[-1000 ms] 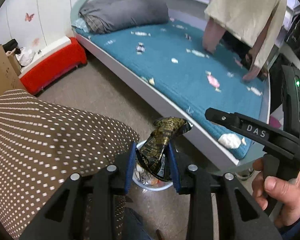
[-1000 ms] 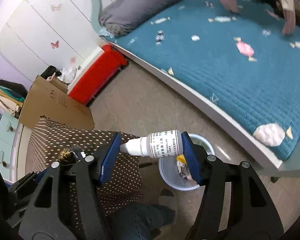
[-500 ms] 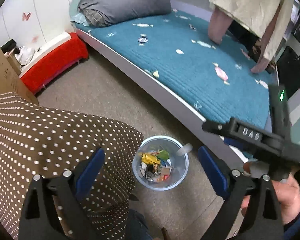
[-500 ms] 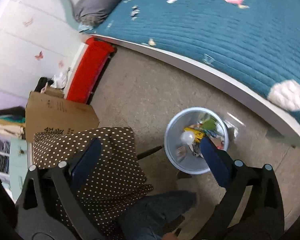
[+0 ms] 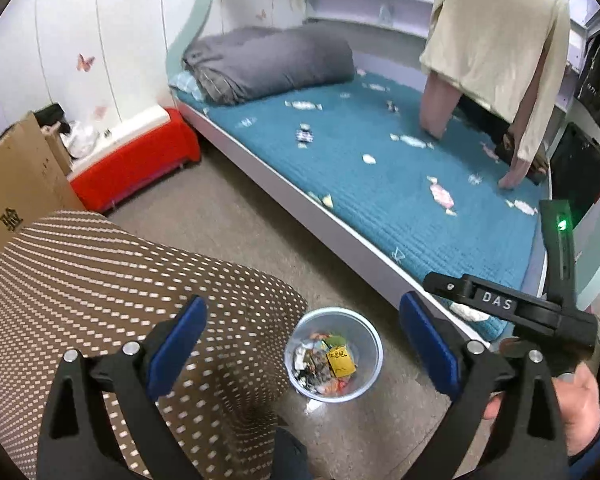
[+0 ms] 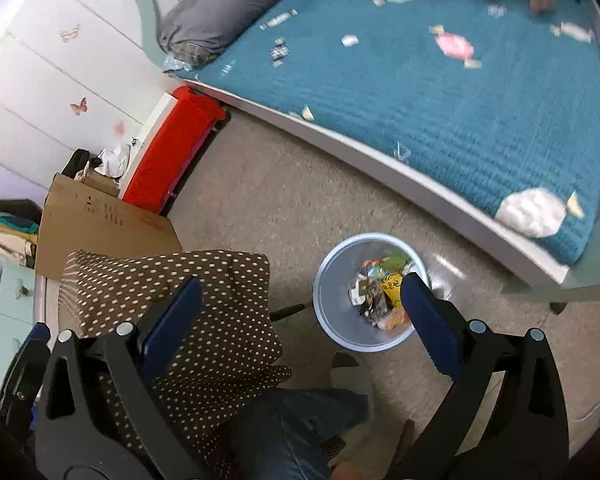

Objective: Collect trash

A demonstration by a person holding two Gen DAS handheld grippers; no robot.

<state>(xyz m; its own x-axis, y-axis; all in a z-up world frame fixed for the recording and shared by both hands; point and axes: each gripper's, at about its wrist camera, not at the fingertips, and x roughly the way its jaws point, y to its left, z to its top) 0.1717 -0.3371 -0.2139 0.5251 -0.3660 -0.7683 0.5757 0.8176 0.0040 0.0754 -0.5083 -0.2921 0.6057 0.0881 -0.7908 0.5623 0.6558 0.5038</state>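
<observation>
A pale blue trash bin [image 5: 370, 364] stands on the floor by the bed and holds several wrappers [image 5: 328, 362]. It also shows in the right wrist view [image 6: 332, 320]. My left gripper [image 5: 302, 330] is open and empty above the bin. My right gripper [image 6: 300, 304] is open and empty above the bin's left side; its body [image 5: 512, 308] shows in the left wrist view. Several candy wrappers [image 5: 440, 196] lie scattered on the teal bed [image 5: 380, 200].
A brown polka-dot cushion [image 5: 100, 300] sits left of the bin. A red box [image 5: 136, 164] and a cardboard box [image 5: 16, 184] stand by the wall. A grey folded duvet [image 5: 268, 64] lies at the bed's head. A person [image 5: 496, 48] leans on the bed.
Both grippers opened. The left let go of a dark foil wrapper and the right let go of a small white bottle; both dropped into the bin. The grippers then rose.
</observation>
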